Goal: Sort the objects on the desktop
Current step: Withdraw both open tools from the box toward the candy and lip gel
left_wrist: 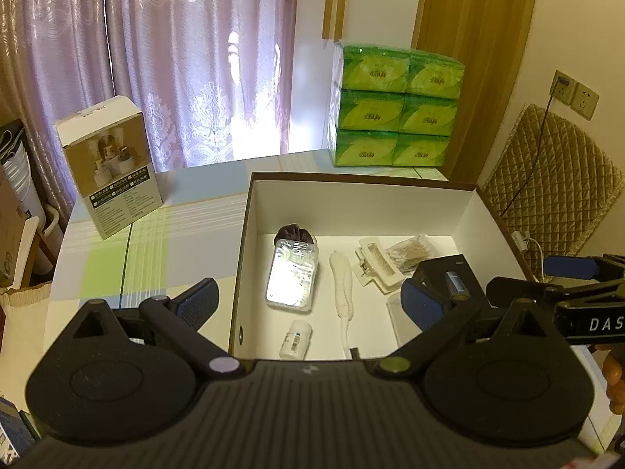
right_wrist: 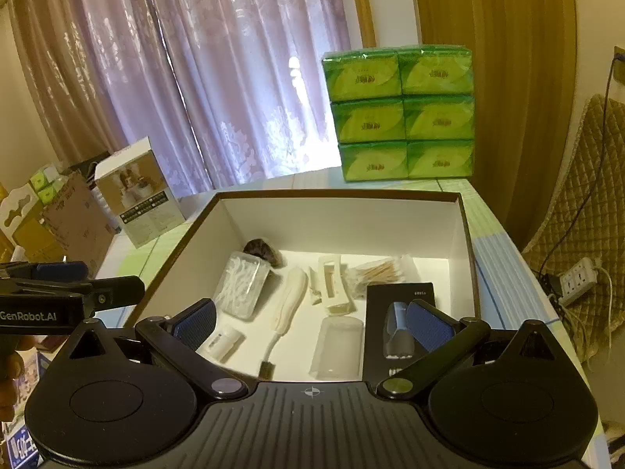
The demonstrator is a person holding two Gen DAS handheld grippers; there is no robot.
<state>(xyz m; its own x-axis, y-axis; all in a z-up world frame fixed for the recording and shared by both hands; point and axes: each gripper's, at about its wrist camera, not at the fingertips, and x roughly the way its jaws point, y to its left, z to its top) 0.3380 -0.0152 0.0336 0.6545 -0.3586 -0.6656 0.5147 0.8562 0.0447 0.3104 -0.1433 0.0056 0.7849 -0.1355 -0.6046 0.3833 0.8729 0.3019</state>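
Curtained room, checked tablecloth (left_wrist: 129,258), and I've got both grippers wide open, empty, over the white box (right_wrist: 250,230) w/ sorted bits inside; black razor pack (right_wrist: 398,297) lies at box's right side, long axis front-to-back, directly under my right gripper (right_wrist: 312,324), left gripper (left_wrist: 308,301) further.

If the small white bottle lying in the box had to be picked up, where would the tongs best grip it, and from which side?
Probably across the middle of its round body, from straight above. The white bottle lies on its side on the box floor, near the front-left corner, with free floor on both long sides for the fingers. The box walls block a sideways approach.
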